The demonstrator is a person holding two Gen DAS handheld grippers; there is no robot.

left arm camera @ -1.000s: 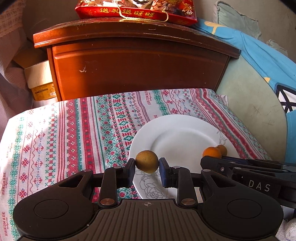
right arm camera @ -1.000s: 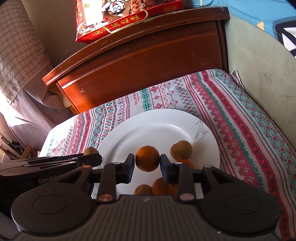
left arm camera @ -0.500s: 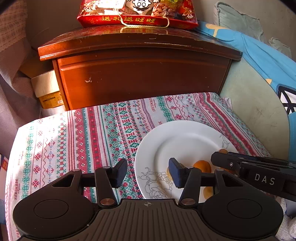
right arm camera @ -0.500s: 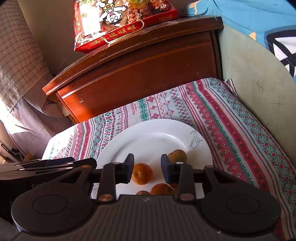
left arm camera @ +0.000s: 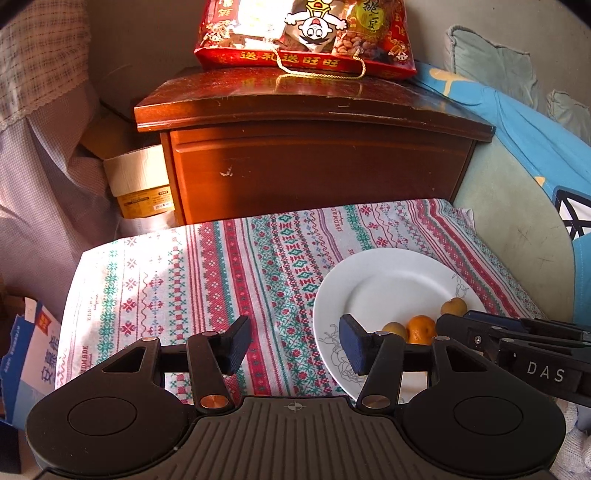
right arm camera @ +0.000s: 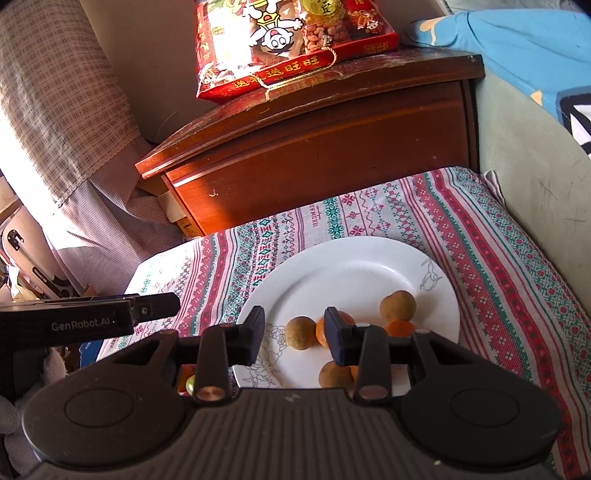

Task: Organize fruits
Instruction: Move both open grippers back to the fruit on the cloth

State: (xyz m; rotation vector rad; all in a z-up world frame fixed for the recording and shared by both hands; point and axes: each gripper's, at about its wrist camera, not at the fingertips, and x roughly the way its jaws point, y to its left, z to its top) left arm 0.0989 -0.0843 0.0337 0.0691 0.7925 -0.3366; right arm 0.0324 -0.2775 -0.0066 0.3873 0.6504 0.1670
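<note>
A white plate (right arm camera: 351,273) (left arm camera: 388,280) sits on the patterned cloth and holds several small fruits. In the right wrist view a brown fruit (right arm camera: 300,332) lies beside an orange one (right arm camera: 321,332), with another brown fruit (right arm camera: 398,305) further right and one (right arm camera: 334,374) near the front rim. In the left wrist view a brown fruit (left arm camera: 393,328), an orange one (left arm camera: 421,328) and a brown one (left arm camera: 453,306) show. My left gripper (left arm camera: 293,343) is open and empty, raised above the cloth at the plate's left rim. My right gripper (right arm camera: 295,334) is open and empty above the plate's near side.
A dark wooden nightstand (left arm camera: 314,155) stands behind the cloth (left arm camera: 184,280), with a red snack bag (left arm camera: 306,33) on top. A taped box (left arm camera: 140,184) sits at its left. A blue blanket and green cushion (left arm camera: 517,206) border the right.
Both grippers opened and let go of their fruits, a brown one from the left and an orange one from the right, onto the plate. Both have since pulled back and up.
</note>
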